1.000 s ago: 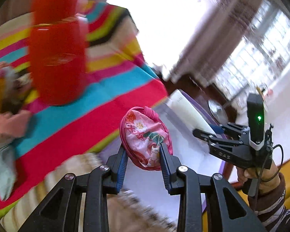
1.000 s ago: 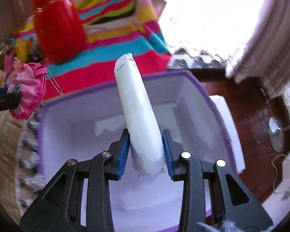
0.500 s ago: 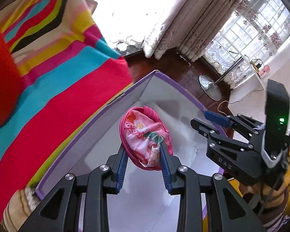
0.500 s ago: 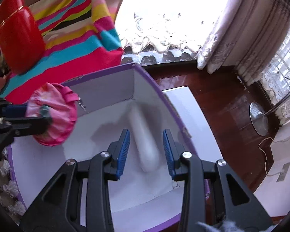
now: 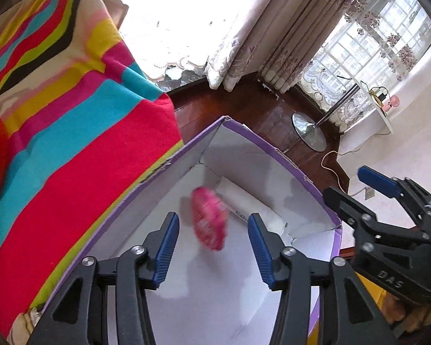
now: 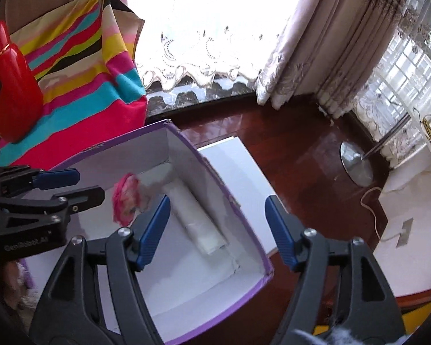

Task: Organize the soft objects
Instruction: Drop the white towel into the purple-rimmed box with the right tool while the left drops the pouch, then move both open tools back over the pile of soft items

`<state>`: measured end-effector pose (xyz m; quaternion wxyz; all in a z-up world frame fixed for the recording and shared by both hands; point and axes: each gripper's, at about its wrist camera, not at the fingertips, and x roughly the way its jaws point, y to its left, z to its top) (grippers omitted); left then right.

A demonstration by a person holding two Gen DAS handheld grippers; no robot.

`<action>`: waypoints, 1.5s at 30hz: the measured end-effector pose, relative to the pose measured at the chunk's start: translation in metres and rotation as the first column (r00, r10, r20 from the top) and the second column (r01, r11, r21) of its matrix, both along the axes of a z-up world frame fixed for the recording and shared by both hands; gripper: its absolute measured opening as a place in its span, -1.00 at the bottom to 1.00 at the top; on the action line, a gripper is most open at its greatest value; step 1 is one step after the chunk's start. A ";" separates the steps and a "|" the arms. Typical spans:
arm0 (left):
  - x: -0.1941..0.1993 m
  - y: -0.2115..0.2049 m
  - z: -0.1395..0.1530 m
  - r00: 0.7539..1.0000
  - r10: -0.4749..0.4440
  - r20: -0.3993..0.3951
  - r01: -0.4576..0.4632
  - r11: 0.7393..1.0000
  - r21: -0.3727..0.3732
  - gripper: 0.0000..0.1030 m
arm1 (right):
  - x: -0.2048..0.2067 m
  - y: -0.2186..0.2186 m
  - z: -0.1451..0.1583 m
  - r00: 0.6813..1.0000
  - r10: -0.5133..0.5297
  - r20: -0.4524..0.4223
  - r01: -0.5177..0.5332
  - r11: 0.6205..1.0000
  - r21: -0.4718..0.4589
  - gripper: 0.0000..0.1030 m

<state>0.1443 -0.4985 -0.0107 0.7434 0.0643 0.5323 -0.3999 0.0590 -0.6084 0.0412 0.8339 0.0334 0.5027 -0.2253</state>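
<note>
Centre frame, inside our purple box [image 5: 275,151]: blurred pink pouch [image 5: 209,218] beside white roll [image 5: 251,205]. We list left gripper [image 5: 212,241] and right gripper [image 6: 217,227] spread, both empty.

Both wrist cameras look steeply down, close above the shared purple-rimmed box [image 5: 273,149] [image 6: 215,172].

"DAS" on right tool [image 5: 388,189], "GenRobot.AI" on left tool [image 6: 69,185]
</note>
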 end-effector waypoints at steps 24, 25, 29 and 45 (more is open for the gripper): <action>-0.014 0.353 0.072 0.780 0.619 0.092 -0.615 0.785 -0.077 0.01 | 0.000 0.301 0.208 0.662 0.746 -0.072 -0.738 0.666 0.113 0.65; -0.015 0.366 0.075 0.763 0.639 0.100 -0.634 0.769 -0.080 0.01 | -0.003 0.307 0.216 0.650 0.758 -0.053 -0.751 0.652 0.109 0.65; -0.019 0.413 0.079 0.706 0.702 0.093 -0.693 0.712 -0.110 0.01 | -0.013 0.327 0.253 0.612 0.790 0.030 -0.788 0.607 0.100 0.65; -0.049 0.478 0.078 0.643 0.763 0.072 -0.746 0.644 -0.169 0.02 | -0.029 0.402 0.276 0.442 0.893 0.086 -0.894 0.430 0.124 0.65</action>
